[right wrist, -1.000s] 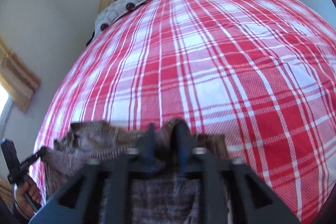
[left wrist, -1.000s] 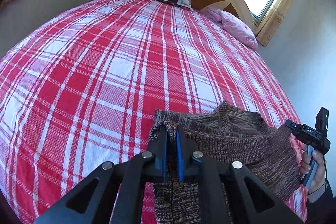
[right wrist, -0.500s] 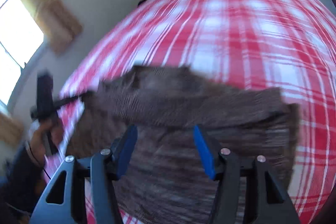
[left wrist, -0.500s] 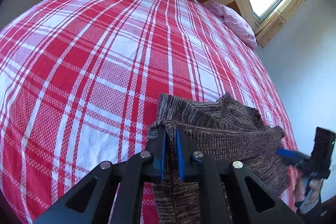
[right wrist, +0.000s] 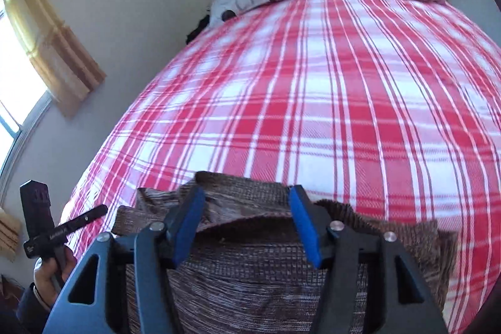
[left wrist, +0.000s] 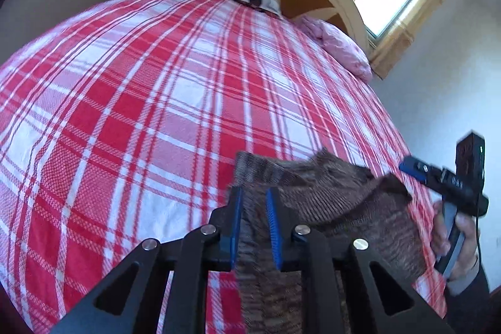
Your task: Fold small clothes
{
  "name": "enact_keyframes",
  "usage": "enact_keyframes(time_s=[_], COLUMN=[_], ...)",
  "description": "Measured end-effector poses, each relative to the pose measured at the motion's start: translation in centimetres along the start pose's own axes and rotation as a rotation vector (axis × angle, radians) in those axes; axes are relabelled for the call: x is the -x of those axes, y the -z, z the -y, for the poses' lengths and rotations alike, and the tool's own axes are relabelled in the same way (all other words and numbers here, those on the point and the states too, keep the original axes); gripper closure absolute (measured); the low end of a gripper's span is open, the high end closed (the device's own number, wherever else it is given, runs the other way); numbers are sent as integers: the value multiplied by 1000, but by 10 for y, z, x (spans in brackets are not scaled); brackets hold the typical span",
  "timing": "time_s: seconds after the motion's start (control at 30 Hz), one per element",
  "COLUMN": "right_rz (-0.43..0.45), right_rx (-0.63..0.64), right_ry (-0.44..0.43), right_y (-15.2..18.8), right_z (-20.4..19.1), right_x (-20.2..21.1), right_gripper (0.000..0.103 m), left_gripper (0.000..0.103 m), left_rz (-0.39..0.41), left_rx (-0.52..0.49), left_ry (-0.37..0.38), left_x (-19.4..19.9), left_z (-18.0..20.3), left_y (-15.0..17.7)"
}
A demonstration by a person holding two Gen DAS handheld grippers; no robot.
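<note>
left wrist view, lower centre: left gripper just loosening off brown knitted garment; right gripper released; best smooth flat.

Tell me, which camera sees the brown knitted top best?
The right wrist view: the brown knitted top spreads wide across the bottom, both side edges visible on the checked bedcover. The left wrist view shows it blurred, partly behind the left gripper.
</note>
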State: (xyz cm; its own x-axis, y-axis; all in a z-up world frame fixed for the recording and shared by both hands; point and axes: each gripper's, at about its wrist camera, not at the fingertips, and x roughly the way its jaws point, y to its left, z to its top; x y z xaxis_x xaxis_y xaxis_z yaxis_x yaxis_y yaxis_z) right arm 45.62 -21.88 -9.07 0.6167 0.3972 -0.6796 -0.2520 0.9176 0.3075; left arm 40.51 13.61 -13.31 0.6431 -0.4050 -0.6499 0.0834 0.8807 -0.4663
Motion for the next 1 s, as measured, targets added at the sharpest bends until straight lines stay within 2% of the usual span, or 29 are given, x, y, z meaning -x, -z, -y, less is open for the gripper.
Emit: enact_keyframes(time_s=[0.07,0.17,0.27,0.4,0.5,0.6,0.63,0.7,0.83,1.0], right_rz=[-9,-116,-247,-329,-277,-96,-65,-4,18,-22], right_rx=[31,86,164,160,132,46,15,-37,-4,-41], right_ry=[7,-33,22,83,88,76,63,20,49,59], right_y=[6,28,55,66,46,10,6,-1,11,25], right_z=[-6,-14,-18,-2,4,12,15,19,23,39], right_x=[2,1,-6,-24,-32,-16,-11,-1,4,10], right_gripper=[41,42,42,42,42,38,35,30,28,28], left_gripper=[86,86,86,86,86,86,86,86,86,86], left_rz=[-25,-101,-202,-251,-210,-142,-113,-73,-49,-28], left_rx=[-78,-198,-229,-231,-171,-86,-55,-42,-54,-85], left_ry=[51,93,75,11,-21,-30,-12,-28,-45,-50], left_x=[2,-4,-25,-51,-58,-50,-44,-37,-30,-22], left_z=[24,56,65,59,47,34,28,23,25,44], left_y=[8,23,34,34,13,-5,-11,-16,-10,-3])
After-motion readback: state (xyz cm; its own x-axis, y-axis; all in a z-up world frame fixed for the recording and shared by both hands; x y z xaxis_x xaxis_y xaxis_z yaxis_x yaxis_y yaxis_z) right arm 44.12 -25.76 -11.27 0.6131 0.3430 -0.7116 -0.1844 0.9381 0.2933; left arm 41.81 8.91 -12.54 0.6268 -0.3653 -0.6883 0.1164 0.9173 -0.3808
